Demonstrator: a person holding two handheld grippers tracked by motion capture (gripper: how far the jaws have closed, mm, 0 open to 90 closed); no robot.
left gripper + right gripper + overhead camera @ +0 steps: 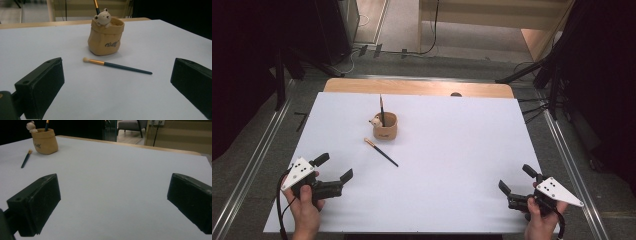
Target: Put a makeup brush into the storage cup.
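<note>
Both grippers wide open over the white sheet, nothing picked up

The left gripper [335, 168] sits at the near left with jaws spread wide and empty; same deal for the right gripper [513, 181] at the near right. The thin dark-handled brush with a gold ferrule and pale tip [381, 152] lies flat on the white table cover [462, 150], just near of the tan sack-shaped ceramic pot with a little bear on its rim [385, 128], which holds another dark brush [382, 111] upright.
</note>
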